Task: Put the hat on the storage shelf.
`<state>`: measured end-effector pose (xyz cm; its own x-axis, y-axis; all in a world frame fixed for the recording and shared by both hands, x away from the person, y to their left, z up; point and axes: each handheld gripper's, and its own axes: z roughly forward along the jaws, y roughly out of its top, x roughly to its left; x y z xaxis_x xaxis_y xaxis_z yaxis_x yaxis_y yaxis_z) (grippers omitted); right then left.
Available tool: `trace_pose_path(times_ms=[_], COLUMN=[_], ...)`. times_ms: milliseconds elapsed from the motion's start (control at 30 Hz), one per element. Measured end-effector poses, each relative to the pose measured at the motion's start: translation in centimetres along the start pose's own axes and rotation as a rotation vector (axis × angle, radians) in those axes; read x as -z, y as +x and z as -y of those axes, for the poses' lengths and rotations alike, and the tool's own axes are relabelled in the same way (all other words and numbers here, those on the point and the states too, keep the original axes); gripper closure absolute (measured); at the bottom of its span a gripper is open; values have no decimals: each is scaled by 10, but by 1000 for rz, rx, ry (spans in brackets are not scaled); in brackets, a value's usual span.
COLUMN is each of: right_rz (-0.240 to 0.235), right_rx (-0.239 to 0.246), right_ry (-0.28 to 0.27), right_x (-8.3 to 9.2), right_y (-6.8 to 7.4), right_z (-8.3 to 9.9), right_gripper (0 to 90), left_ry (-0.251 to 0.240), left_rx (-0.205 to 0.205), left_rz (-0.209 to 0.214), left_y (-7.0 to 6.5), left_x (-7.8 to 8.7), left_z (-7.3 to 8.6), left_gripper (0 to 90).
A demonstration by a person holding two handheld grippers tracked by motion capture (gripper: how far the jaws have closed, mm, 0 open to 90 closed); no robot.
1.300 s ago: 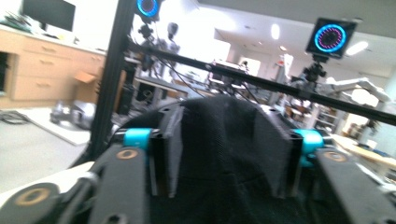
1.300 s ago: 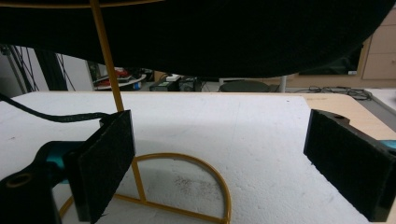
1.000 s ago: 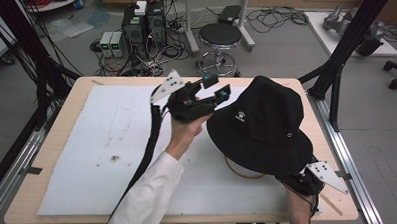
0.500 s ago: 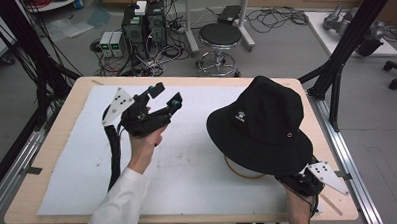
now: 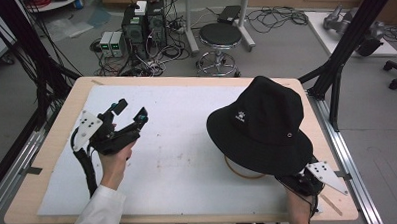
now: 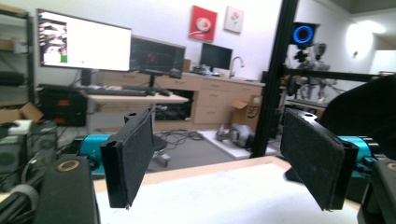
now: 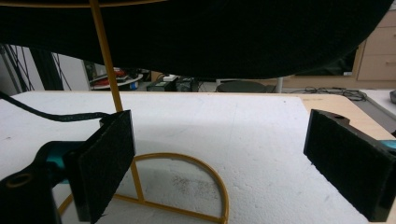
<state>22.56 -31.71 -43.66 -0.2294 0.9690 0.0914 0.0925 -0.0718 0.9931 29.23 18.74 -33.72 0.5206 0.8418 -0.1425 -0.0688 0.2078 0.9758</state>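
Leftward now, the left hand-held gripper (image 5: 130, 110) gapes empty; black hat (image 5: 261, 124) half-hides the gaping right one (image 5: 300, 179).

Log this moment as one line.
left gripper: open, empty | right gripper: open, under hat brim | hat: on yellow stand

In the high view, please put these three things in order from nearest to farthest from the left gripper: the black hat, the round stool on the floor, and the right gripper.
From the left gripper:
1. Black hat, on the table's right side.
2. Round stool, on the floor beyond the far edge.
3. Right gripper, at the near right corner, below the hat's brim.
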Motion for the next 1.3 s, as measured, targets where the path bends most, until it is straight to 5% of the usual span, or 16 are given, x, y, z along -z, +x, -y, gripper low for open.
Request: trace_pose_path(times_ms=[333,733,1300], right_rz=[4,11,10], right_rx=[-14,-23,-35], right_ry=[-8,-23,-27], right_x=[2,5,8], right_y=[-3,-2,-1], right_z=[0,0,1], right_gripper=[82,82,82], left_ry=[13,43,98], left_rx=[-35,-25,-60], left_rz=[-176,-295,-369], left_y=[37,67,75], left_x=[37,70,101], left_z=[22,38,52], left_gripper=[257,249,236])
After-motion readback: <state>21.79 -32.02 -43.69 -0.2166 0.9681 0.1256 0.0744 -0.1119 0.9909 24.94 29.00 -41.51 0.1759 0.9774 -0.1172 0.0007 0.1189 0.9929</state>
